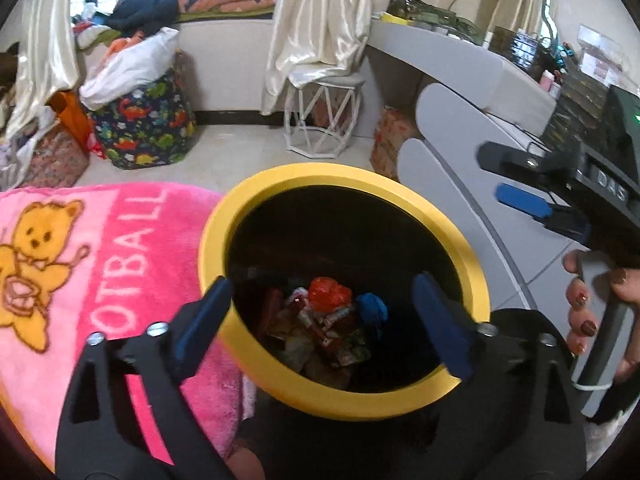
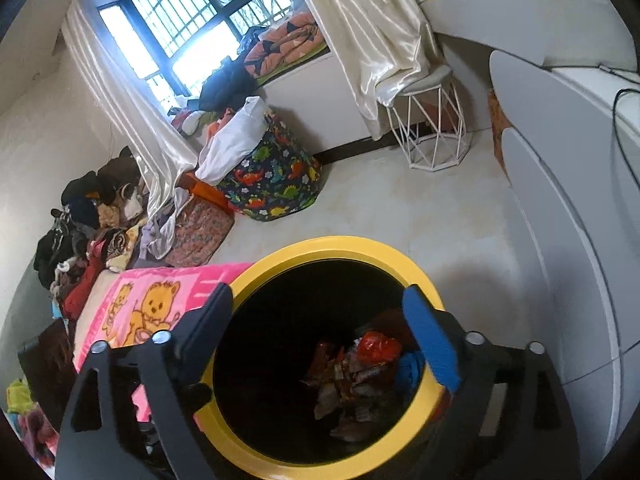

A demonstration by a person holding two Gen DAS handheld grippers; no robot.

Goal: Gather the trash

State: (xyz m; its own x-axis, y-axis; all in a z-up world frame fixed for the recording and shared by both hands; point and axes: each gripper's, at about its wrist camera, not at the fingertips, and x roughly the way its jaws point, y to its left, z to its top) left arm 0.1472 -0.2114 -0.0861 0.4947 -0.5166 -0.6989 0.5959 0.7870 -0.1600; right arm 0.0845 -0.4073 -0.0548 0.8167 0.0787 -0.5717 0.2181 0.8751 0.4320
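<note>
The left gripper (image 1: 322,322) hangs straight over the yellow-rimmed bin (image 1: 256,196), jaws spread wide with nothing between them. The trash (image 1: 320,328), a heap of wrappers with a red and a blue scrap, lies directly below at the bottom of the bin. The right gripper (image 2: 320,344) hovers over the same opening, also wide and empty. Both look equally near; any further trash must lie elsewhere.

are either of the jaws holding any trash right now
Nothing is held: the left gripper and right gripper both stand open and empty over the yellow-rimmed black bin.
</note>
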